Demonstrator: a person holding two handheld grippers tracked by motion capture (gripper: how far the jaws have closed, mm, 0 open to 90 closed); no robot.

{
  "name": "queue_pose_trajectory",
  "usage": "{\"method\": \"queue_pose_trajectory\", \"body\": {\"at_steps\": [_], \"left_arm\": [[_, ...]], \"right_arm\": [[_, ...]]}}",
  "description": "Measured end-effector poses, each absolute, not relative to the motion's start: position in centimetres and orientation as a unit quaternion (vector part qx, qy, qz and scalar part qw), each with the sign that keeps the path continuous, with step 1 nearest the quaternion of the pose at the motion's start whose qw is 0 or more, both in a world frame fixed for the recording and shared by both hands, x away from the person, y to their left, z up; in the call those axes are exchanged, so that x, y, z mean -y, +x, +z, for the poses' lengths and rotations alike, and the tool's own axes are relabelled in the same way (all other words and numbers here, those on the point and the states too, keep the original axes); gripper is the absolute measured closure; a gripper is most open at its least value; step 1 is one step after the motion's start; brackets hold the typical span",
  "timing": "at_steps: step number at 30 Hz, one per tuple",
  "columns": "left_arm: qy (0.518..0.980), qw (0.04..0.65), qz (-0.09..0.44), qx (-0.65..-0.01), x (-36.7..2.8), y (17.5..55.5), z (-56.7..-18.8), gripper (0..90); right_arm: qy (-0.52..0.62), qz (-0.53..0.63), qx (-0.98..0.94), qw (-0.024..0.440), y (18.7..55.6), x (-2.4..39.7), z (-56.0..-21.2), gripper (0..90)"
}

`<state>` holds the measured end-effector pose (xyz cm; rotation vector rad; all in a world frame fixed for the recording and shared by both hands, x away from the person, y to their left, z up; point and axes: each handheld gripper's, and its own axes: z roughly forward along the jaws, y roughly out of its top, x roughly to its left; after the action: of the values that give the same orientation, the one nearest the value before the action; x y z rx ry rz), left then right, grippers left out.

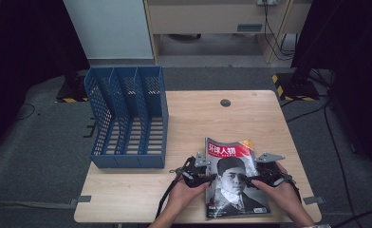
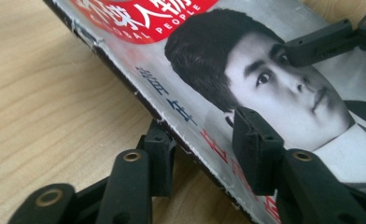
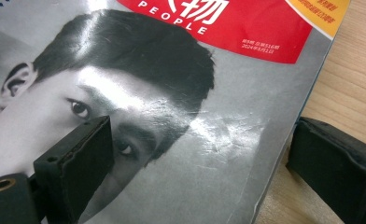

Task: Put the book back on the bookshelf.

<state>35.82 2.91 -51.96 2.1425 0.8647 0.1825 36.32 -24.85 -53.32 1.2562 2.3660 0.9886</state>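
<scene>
Fingers (image 2: 256,149) of both grippers straddle opposite magazine (image 1: 234,190) edges, spread apart, not yet clamping it

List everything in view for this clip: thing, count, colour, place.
magazine: one, grey cover with red title band, near edge of the table, right of centre.
file rack: one, blue, three slots, on the table's left side.
table: one, light wood, centre.
cables: several, black, on the grey floor at right.
left gripper: one, black, at the magazine's left edge, one finger under, one on the cover.
right gripper: one, black, fingers open astride the magazine's right edge.
hands: two, holding the grippers.
</scene>
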Motion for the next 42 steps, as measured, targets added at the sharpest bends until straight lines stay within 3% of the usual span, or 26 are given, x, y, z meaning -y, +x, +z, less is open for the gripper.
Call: {"method": "queue_pose_trajectory", "body": {"at_steps": [10,16,31,42], "left_arm": [[0.846,0.398,0.068,-0.35,-2.4,38.4,-50.0,50.7],[0.84,0.412,0.037,-0.352,-2.1,40.2,-49.3,48.4],[0.855,0.388,0.055,-0.339,-1.1,42.1,-47.8,67.0],[0.863,0.37,0.018,-0.343,0.8,44.7,-48.3,54.0]], "right_arm": [[0.43,0.345,-0.821,0.149,36.3,24.8,-53.4,8.6],[0.428,0.359,-0.815,0.153,36.6,25.2,-53.4,18.6],[0.447,0.372,-0.799,0.156,36.9,26.2,-53.2,43.2],[0.451,0.378,-0.793,0.156,36.9,26.5,-53.2,50.5]]}}
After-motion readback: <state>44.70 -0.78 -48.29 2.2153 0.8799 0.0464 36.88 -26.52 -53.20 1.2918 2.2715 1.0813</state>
